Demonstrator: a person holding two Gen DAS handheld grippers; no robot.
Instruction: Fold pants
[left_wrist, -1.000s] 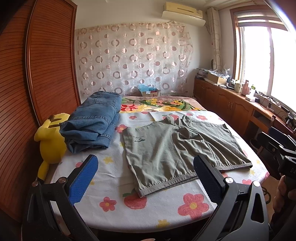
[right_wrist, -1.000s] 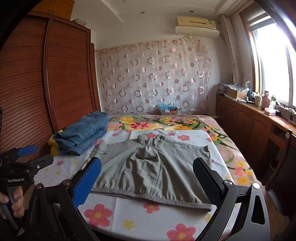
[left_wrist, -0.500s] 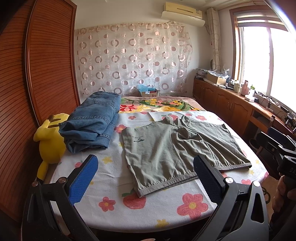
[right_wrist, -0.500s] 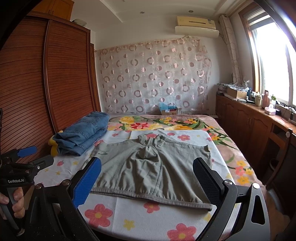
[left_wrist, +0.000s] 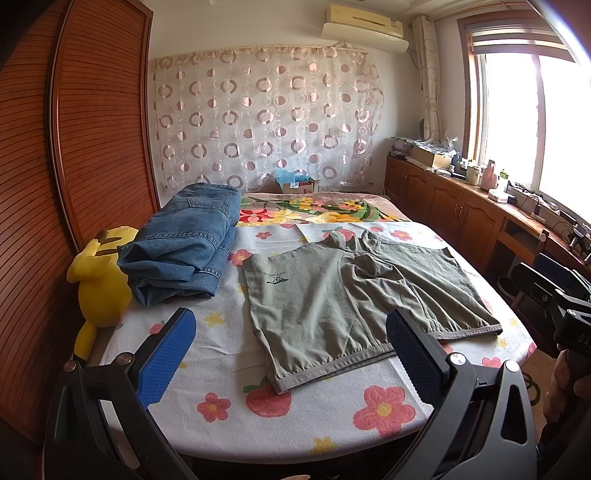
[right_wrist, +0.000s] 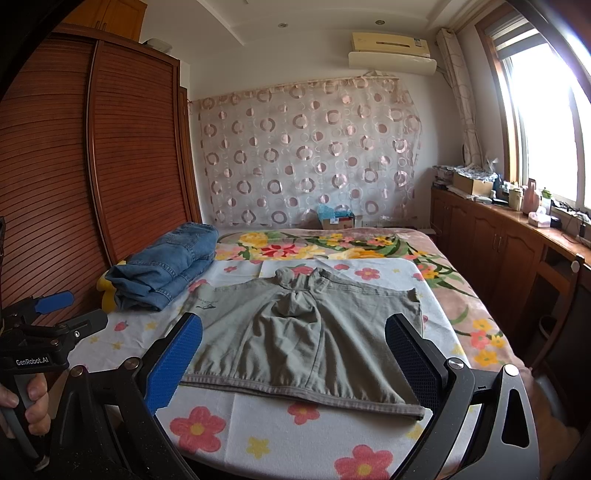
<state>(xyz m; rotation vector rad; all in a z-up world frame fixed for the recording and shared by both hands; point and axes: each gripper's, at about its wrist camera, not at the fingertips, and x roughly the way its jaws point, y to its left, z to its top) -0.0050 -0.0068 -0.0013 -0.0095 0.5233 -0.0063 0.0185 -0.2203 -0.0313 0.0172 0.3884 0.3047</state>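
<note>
Item: grey-green pants (left_wrist: 354, 295), spread flat and unfolded on the flowered sheet (left_wrist: 229, 354), waistband along the bed's near edge, legs toward its far end. Folded jeans (left_wrist: 184, 247) at the left edge, yellow plush toy (left_wrist: 99, 284) beside them. Left gripper (left_wrist: 288, 347) and right gripper (right_wrist: 295, 350) both released, empty, hovering short of the near edge. Step: approach, no fold made. Next move likely calls for pinching the waistband corners.

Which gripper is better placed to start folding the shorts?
Roughly even, slight edge to the right gripper: the shorts sit centred between its open fingers; from the left gripper they lie off to the right.
</note>
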